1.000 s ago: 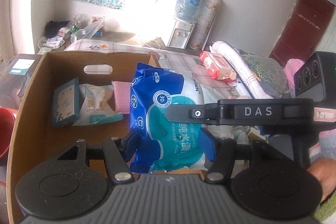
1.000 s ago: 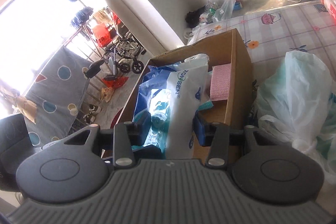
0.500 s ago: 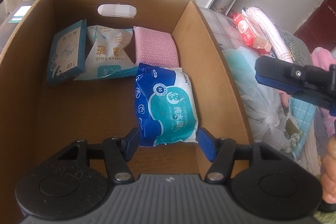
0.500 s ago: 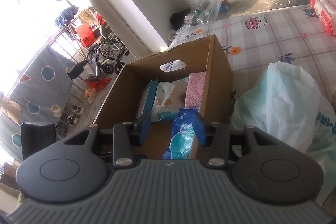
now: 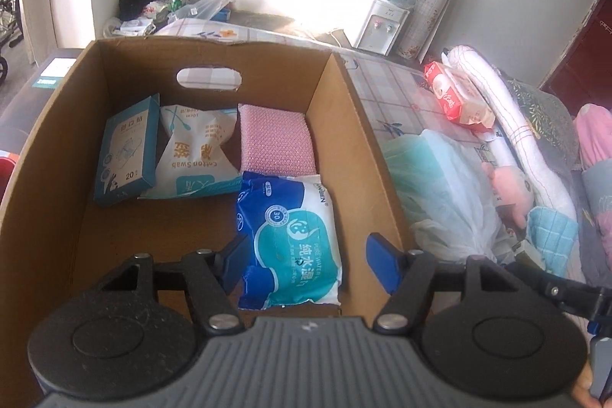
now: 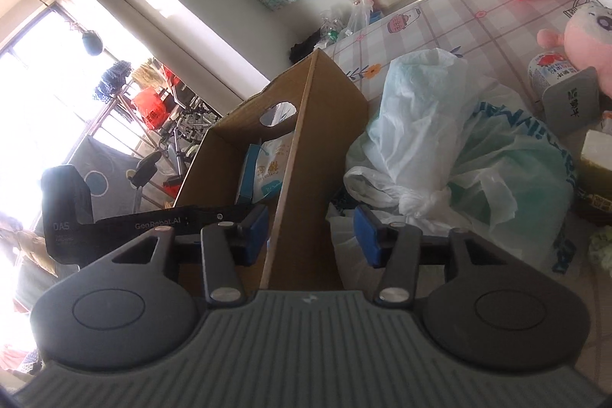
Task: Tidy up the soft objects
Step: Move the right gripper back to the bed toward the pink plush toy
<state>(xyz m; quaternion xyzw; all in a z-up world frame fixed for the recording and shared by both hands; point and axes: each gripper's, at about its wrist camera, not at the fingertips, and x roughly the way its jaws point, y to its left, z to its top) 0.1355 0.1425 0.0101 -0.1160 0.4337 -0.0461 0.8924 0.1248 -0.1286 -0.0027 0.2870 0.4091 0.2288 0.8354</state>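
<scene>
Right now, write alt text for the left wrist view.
The left gripper, jaws opening, hangs over a cardboard box with a blue wet-wipes pack lying loose between its fingers. Behind it lie a pink cloth, a cotton-swab bag and a small blue box.

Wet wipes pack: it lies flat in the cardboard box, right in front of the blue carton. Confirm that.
Not quite. The wet wipes pack lies flat in the cardboard box, but in front of the pink cloth, as the left wrist view shows. The blue carton stands by the opposite wall.

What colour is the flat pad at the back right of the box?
Pink, with a fine woven pattern; the left wrist view shows it best.
</scene>
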